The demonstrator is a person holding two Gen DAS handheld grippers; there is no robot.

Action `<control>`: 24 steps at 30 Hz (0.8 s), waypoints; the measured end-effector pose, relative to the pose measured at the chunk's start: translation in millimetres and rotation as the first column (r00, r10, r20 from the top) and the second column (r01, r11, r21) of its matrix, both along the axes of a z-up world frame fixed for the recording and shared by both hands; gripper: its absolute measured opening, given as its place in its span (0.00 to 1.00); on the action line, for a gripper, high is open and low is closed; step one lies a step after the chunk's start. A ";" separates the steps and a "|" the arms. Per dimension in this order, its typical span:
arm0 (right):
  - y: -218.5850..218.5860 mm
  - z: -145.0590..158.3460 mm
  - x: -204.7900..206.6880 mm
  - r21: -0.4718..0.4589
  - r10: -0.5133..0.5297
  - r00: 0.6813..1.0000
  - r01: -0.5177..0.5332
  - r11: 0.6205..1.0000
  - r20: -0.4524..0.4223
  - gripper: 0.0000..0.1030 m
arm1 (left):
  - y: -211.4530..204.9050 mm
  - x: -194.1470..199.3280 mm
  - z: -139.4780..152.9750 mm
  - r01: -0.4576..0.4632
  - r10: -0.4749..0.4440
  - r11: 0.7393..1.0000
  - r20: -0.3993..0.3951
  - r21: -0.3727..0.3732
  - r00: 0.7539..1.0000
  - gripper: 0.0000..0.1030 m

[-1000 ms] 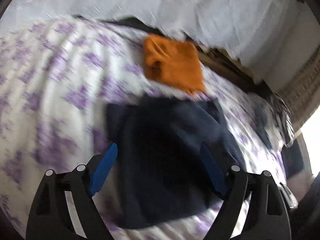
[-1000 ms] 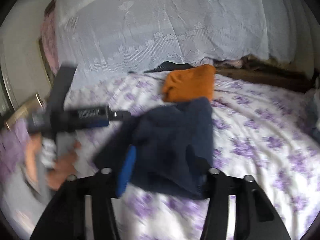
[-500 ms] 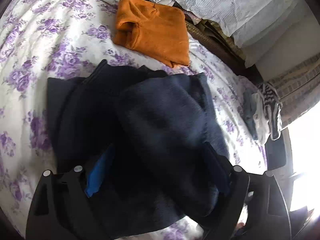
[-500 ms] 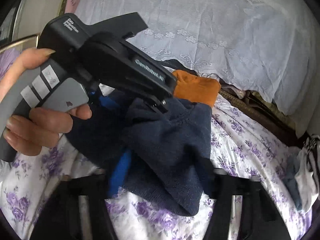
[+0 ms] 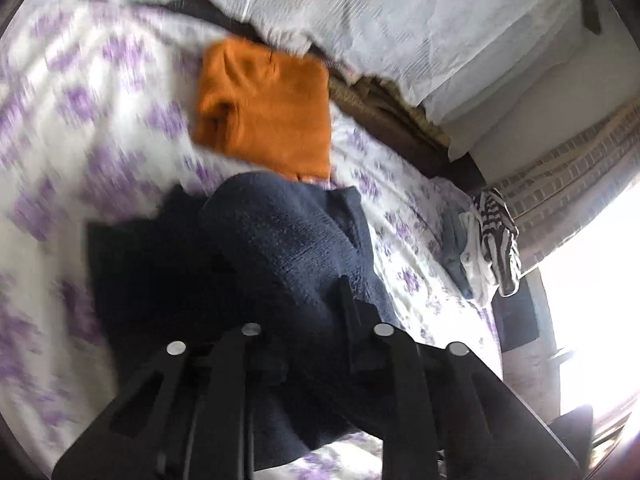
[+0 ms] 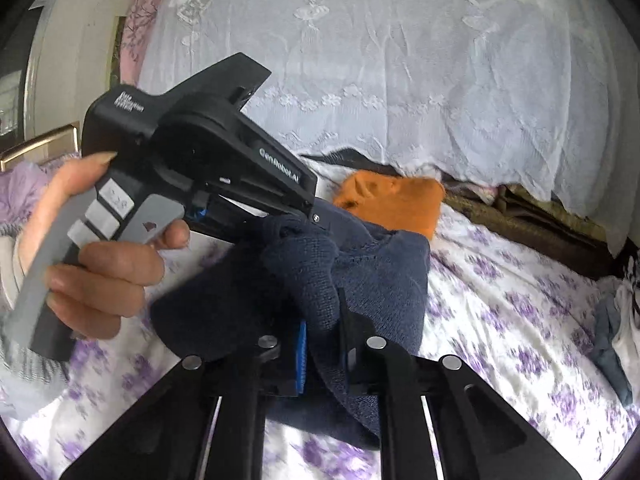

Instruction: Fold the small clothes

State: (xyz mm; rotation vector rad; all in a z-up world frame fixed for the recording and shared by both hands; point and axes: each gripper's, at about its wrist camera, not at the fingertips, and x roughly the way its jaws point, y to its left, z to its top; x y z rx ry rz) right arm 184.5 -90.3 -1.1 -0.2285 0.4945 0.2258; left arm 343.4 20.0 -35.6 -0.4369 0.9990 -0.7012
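Left wrist view: the left gripper [image 5: 308, 320] has its fingers drawn close together, clamped on a thick fold of the navy knit garment [image 5: 280, 248]. The garment lies bunched on the floral bedsheet [image 5: 80, 92] directly ahead of the fingers and hides both pads. Just beyond it, touching its far edge, sits a folded orange garment [image 5: 268, 112]. A white lace cover [image 5: 400, 20] drapes behind the bed. At the right edge of the bed lies a pile of clothes [image 5: 488, 248], including a striped piece, well apart from the navy garment. Right wrist view: the right gripper [image 6: 322, 344] is likewise clenched on the navy knit garment [image 6: 360, 280], with one blue pad [image 6: 301, 356] visible against the cloth. The left gripper [image 6: 208, 164], held in the person's hand [image 6: 100, 264], fills the left side and blocks part of the bedsheet [image 6: 520, 320]. The orange garment [image 6: 396, 200] lies behind the navy one.
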 end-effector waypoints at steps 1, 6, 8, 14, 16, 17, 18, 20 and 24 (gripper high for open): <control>5.6 3.3 0.9 0.003 0.012 1.000 -0.012 1.000 0.006 0.12 | 4.9 -2.0 4.2 -0.005 0.005 1.000 0.022 0.011 1.000 0.16; 39.3 3.8 2.8 -0.003 0.076 0.997 -0.076 0.997 0.000 0.12 | 45.6 -10.0 11.0 -0.054 0.048 0.996 0.073 0.077 0.996 0.15; 54.4 -8.3 5.6 -0.023 0.100 0.994 -0.100 0.995 -0.033 0.12 | 56.6 -10.4 -3.6 -0.067 0.061 0.991 0.049 0.113 0.997 0.15; 83.5 -51.7 14.5 -0.101 0.117 0.980 -0.134 0.986 -0.160 0.12 | 70.8 -8.4 -56.4 -0.076 0.080 0.984 -0.019 0.161 0.997 0.16; 88.3 -60.3 15.3 -0.140 0.108 0.980 -0.132 0.981 -0.166 0.13 | 70.9 -11.8 -59.4 -0.079 0.078 0.982 0.008 0.172 0.997 0.17; 88.7 -62.0 14.8 -0.142 0.108 0.980 -0.132 0.981 -0.166 0.13 | 69.7 -14.0 -58.4 -0.082 0.079 0.978 0.024 0.191 0.997 0.18; 88.1 -62.4 14.7 -0.138 0.108 0.980 -0.132 0.982 -0.168 0.13 | 67.7 -15.4 -57.6 -0.086 0.081 0.975 0.035 0.206 0.996 0.19; 84.8 -64.0 15.1 -0.122 0.112 0.978 -0.135 0.983 -0.177 0.13 | 66.7 -19.4 -53.6 -0.106 0.096 0.966 0.053 0.237 0.994 0.24; 80.3 -63.6 12.2 -0.086 0.157 0.968 -0.177 0.980 -0.196 0.34 | 76.7 -31.8 -35.5 -0.183 0.163 0.948 0.095 0.261 0.982 0.24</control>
